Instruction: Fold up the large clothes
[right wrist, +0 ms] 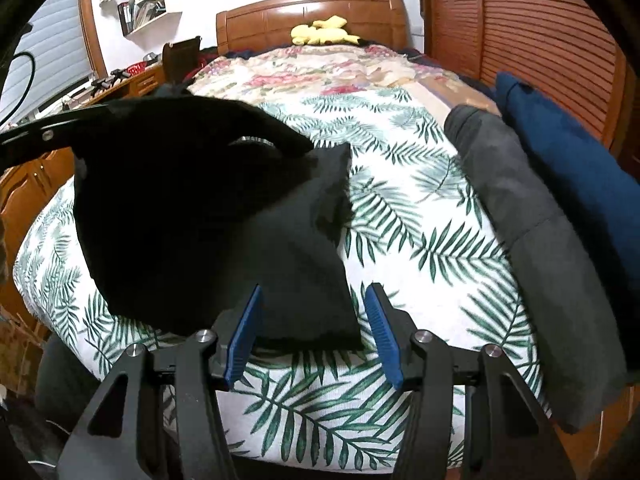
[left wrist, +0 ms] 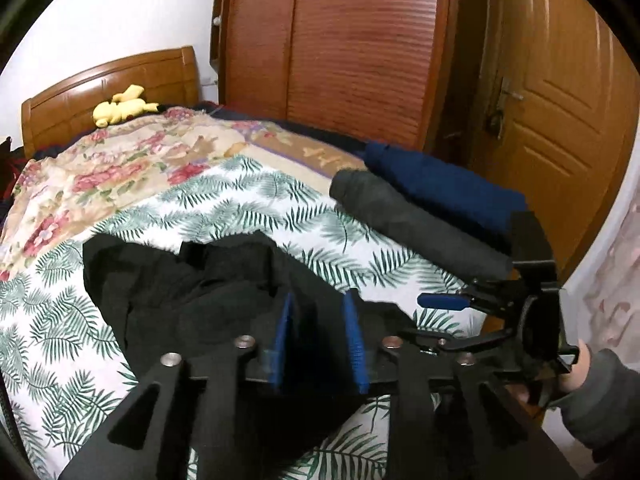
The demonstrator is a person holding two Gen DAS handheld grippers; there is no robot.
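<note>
On the leaf-patterned bed sheet (right wrist: 400,208), I see my left gripper (left wrist: 320,340) part-open with the crumpled black garment (left wrist: 192,292) between its blue pads, my right gripper (right wrist: 312,336) wide open, holding nothing, at the garment's corner.

No legible text, label, brand or number anywhere in either view
</note>
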